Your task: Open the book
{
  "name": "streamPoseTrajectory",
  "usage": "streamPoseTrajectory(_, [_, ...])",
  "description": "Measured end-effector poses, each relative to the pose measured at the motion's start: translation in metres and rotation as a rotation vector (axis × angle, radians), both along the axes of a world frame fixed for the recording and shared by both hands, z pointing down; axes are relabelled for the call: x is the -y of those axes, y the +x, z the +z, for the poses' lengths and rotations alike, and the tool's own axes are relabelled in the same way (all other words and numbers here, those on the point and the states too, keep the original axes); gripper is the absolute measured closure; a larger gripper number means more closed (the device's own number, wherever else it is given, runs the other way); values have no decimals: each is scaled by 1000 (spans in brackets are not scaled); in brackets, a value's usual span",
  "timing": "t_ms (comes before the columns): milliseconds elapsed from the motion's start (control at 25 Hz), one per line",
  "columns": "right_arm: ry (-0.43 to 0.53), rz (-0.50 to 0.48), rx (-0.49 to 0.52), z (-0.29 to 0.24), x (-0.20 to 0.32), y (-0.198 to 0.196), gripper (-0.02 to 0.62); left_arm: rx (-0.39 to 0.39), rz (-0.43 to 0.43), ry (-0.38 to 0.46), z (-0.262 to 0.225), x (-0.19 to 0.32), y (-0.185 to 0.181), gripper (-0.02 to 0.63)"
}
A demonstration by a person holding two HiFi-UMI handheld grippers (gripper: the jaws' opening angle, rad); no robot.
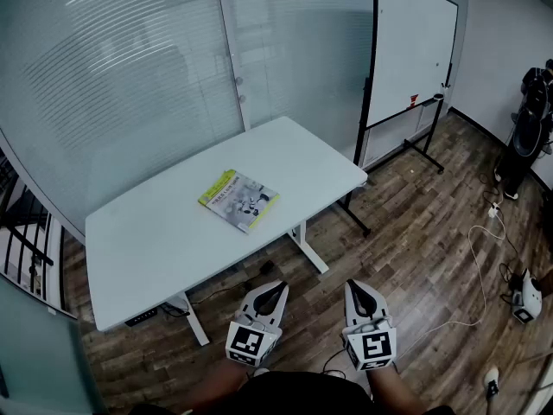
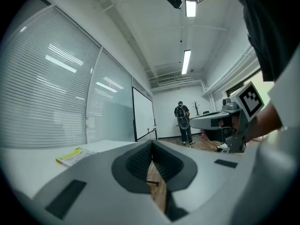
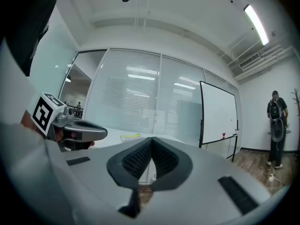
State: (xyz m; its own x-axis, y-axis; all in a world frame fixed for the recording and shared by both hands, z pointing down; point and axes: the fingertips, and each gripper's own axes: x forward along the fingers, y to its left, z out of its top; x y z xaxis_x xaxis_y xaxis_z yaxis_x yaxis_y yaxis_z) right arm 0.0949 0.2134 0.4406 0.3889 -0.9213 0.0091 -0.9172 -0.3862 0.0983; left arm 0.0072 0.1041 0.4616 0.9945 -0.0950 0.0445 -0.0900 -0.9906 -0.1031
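Note:
A closed book (image 1: 239, 200) with a yellow-green spine edge lies flat near the middle of the white table (image 1: 155, 240). Both grippers hover over the wood floor, short of the table's near edge and apart from the book. My left gripper (image 1: 277, 287) is shut with nothing in it, and so is my right gripper (image 1: 353, 286). In the left gripper view the jaws meet at the tip of my left gripper (image 2: 152, 145), and the book (image 2: 74, 156) lies far off to the left. From the right gripper (image 3: 151, 147) the book (image 3: 131, 136) shows small just above the jaws.
A whiteboard on a wheeled stand (image 1: 411, 52) is right of the table, before a glass wall with blinds (image 1: 130, 67). Cables (image 1: 480, 253) trail over the floor at the right. A person (image 1: 530, 124) stands far right. A black railing (image 1: 22, 232) is at left.

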Motion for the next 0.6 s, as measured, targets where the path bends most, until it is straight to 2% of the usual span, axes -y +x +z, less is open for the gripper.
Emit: streamPoseTrajectory(600, [8,3,12,4,-10,8,591,20,12,3,5,-15,9,591])
